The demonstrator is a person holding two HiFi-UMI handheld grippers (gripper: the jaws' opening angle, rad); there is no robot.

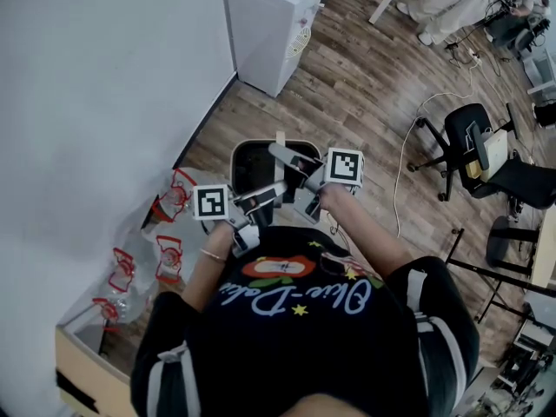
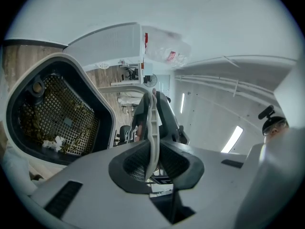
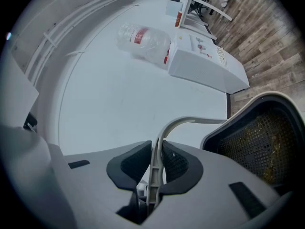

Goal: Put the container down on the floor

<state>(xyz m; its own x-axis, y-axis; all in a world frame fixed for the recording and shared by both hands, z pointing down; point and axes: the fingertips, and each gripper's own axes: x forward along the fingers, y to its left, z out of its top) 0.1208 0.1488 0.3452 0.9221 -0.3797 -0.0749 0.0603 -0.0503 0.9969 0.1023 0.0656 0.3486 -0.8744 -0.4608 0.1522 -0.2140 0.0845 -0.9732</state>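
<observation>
We carry container (image 1: pixel 250 168) in front of body, above wooden floor (image 1: pixel 365 85), near white wall (image 1: pixel 87 85). Left gripper (image 2: pixel 152 162) clamped on thin grey handle (image 2: pixel 151 118); right gripper (image 3: pixel 156 168) pinching same handle. Mesh insert (image 2: pixel 57 116) inside container.

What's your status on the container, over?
Left claw and right claw both shut on handle. Container hanging from it, not yet on floor. Plastic bottles by wall at left, white cabinet ahead.

Bare wooden floor (image 1: pixel 365 85) lies open at one o'clock. A white cabinet (image 1: pixel 269 24) blocks twelve, clear bottles (image 1: pixel 172 196) crowd the wall (image 1: pixel 87 102) at nine, and an office chair (image 1: pixel 469 135) stands at three.
</observation>
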